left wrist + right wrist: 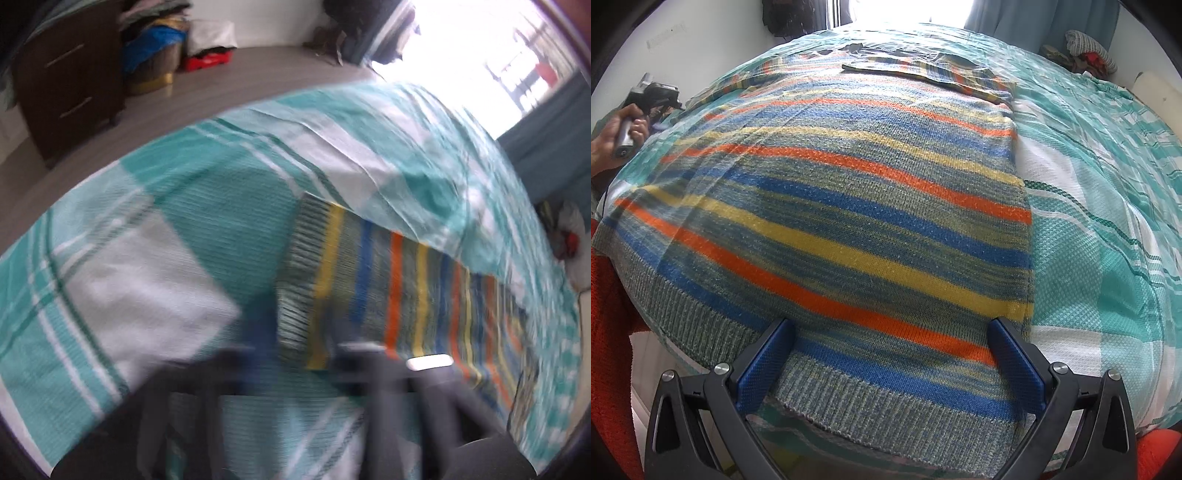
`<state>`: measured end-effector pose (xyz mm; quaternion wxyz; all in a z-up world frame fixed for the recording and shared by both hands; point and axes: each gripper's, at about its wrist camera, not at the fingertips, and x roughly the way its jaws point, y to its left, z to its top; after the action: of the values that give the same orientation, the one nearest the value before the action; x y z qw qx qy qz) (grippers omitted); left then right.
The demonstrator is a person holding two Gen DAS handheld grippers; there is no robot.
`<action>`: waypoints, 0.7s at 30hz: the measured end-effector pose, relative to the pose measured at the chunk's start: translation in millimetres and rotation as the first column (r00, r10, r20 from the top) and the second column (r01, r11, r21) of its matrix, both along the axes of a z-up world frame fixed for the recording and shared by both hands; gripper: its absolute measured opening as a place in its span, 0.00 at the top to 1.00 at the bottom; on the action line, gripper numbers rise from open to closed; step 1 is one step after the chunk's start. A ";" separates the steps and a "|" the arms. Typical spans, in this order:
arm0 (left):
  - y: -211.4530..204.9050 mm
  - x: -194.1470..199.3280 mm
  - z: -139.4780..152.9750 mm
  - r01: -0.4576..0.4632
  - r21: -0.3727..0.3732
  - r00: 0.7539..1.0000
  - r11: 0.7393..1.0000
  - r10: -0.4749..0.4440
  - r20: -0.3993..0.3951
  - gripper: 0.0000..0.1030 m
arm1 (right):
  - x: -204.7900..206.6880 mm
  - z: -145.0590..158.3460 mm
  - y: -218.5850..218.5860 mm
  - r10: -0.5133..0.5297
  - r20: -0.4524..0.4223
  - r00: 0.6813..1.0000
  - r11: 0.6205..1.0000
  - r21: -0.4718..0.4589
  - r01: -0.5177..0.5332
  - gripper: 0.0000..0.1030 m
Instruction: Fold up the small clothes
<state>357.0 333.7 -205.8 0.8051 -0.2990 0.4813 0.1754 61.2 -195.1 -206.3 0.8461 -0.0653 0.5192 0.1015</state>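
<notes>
— Two grippers, one striped knit sweater (834,206). Where does the sweater lie?

— Flat on the bed, on a teal and white checked bedspread (1089,221), ribbed hem nearest the right gripper (890,354), sleeves at the far end, one folded across the top.

— How does the right gripper stand?

— Wide apart, its blue pads (764,362) over the hem on either side, nothing pinched between them.

— And the left gripper (295,354)?

— Its own view is badly blurred. The jaws have come together, close by a ribbed cuff of the sweater (303,273); whether any knit is caught between them I cannot tell.

— Can the right view show it?

— Only at the far left edge, where a hand (626,129) grips its handle beside the sweater's left sleeve.

— Anything else around?

— A dark wooden dresser (70,77) on the grey floor (229,85), and a bright window (480,48).
</notes>
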 end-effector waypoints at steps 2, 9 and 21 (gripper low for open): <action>-10.0 4.0 19.4 0.009 0.048 1.000 0.999 -0.010 0.013 1.00 | 0.0 -0.2 -0.1 0.000 -0.001 1.000 1.000 0.001 0.000 0.00; -158.4 28.5 169.5 0.307 0.304 0.897 0.902 -0.381 0.224 1.00 | -1.0 0.0 -0.1 0.000 0.007 1.000 1.000 0.005 0.000 0.00; -447.3 3.4 65.3 0.764 0.316 0.594 0.562 -0.804 -0.006 0.29 | -0.3 -0.2 0.5 0.004 0.000 1.000 1.000 0.009 -0.004 0.00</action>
<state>360.4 -113.6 -140.5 0.8640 0.0546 0.4758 -0.1551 60.9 -194.6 -206.4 0.8461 -0.0625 0.5187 0.1058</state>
